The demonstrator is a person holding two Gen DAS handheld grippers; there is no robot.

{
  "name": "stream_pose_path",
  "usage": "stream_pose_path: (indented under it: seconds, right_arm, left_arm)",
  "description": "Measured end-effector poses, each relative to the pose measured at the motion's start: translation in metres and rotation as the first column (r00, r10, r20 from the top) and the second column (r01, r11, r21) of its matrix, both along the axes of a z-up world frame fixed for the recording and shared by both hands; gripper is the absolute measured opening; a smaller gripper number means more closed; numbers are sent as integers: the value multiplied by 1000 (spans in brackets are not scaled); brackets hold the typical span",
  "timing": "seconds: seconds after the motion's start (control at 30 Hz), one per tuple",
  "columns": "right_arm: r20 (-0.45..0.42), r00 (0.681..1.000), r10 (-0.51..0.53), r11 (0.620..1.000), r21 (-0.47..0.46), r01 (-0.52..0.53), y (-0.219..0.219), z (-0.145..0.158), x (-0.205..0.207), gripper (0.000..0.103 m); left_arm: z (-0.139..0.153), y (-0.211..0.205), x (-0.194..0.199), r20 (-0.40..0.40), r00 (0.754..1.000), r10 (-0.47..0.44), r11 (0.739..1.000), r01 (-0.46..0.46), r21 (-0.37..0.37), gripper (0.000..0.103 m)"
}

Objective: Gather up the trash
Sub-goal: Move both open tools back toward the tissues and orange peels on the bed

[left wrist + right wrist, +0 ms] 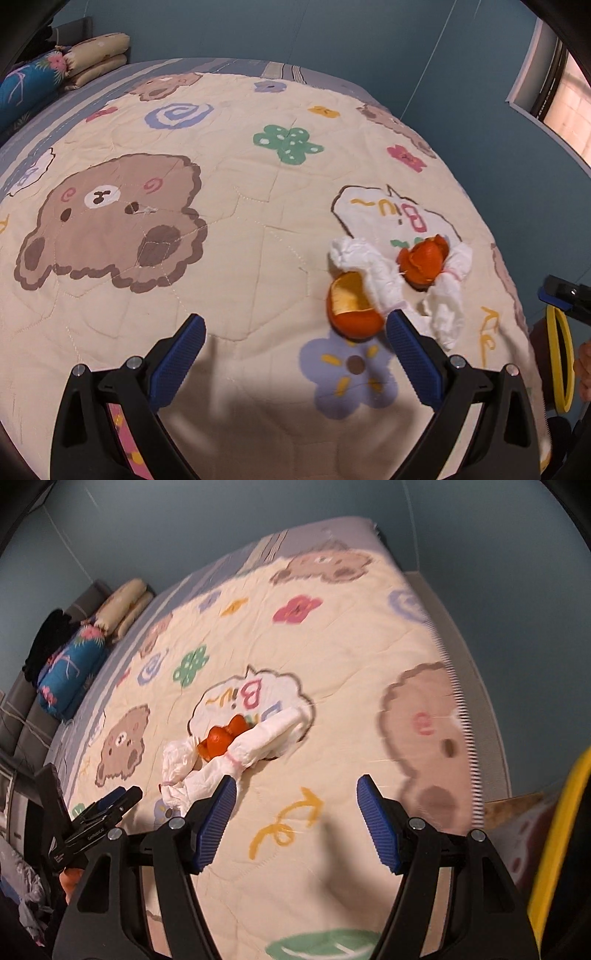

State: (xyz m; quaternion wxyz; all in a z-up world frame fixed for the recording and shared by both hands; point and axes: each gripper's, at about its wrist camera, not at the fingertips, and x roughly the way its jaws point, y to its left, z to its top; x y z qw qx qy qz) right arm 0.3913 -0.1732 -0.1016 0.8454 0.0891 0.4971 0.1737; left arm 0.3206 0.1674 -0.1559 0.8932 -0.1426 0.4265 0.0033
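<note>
The bed [229, 236], under a cartoon-bear quilt, carries all the trash near the speech-bubble print [391, 214]: crumpled white tissues [373, 273] across its lower edge and orange peels [352, 302] among them, nothing collected yet. A yellow rim [561, 362] beyond the bubble may be a bin; contents hidden. The left hand-held gripper [295, 325] and right hand-held gripper [295, 786] both gape empty just short of the tissues.
</note>
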Motion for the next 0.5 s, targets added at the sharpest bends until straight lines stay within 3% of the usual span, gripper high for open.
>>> stream_pose_path:
  seconds: [0.3, 0.5]
  right_arm:
    - [-86, 996, 36, 999, -2, -37, 49, -33, 39, 63]
    - [-125, 992, 14, 1000, -3, -15, 59, -47, 60, 56]
  left_arm:
    - [-16, -4, 19, -47, 998, -52, 998, 54, 41, 95]
    - [-19, -5, 32, -53, 997, -65, 998, 66, 18, 95]
